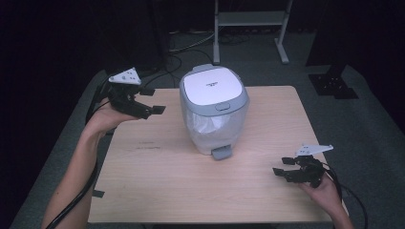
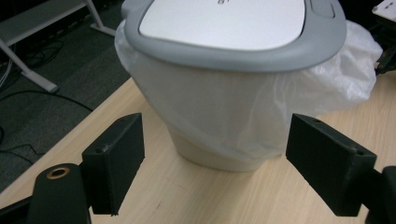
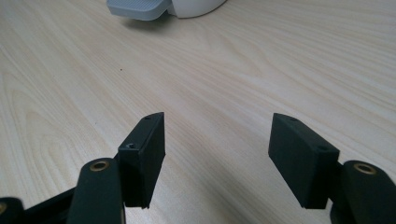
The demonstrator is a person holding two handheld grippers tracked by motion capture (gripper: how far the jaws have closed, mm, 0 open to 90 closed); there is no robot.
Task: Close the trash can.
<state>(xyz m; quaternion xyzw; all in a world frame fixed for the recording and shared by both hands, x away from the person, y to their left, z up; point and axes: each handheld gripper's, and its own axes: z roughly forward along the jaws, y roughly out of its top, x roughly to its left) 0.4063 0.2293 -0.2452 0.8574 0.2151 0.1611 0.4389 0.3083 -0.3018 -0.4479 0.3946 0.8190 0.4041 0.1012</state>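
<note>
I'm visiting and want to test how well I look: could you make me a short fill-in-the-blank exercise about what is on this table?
1. The small white plastic bin with the grey-rimmed lid stands on a light ____ table.
2. The bin's lid is ____.
3. A thin, clear plastic ____ hangs out below the lid's rim.
4. The jaws of the left gripper and of the right gripper stand ____, with nothing between them.

Missing words: wooden; shut; bag; open
</note>
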